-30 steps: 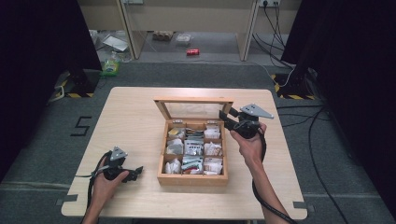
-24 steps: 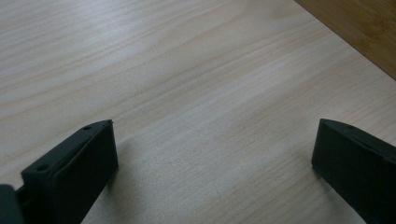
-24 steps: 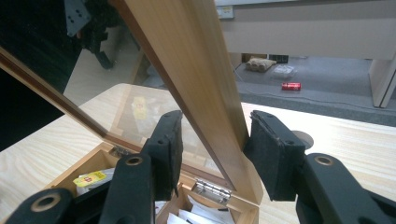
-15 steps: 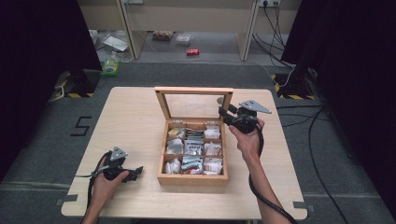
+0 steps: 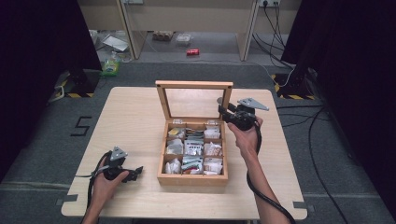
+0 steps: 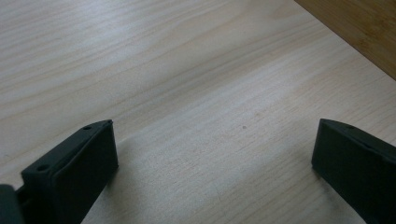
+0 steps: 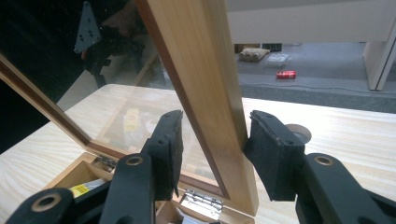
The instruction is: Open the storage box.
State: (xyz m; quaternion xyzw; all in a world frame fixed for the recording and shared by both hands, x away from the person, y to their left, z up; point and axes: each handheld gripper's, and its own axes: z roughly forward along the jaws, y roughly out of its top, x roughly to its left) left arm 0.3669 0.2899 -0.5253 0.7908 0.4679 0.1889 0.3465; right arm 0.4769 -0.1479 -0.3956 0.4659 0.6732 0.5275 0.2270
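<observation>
Raised since the earlier frame, the glass-paned lid of the wooden tea box now stands upright at the back of the box, mid-surface; its pale wood frame borders clear glass; the right tongs straddle its right frame edge, one pad touching, jaws partly open; the left tongs rest wide open, holding nothing, on the surface near the box's front-left corner.
</observation>
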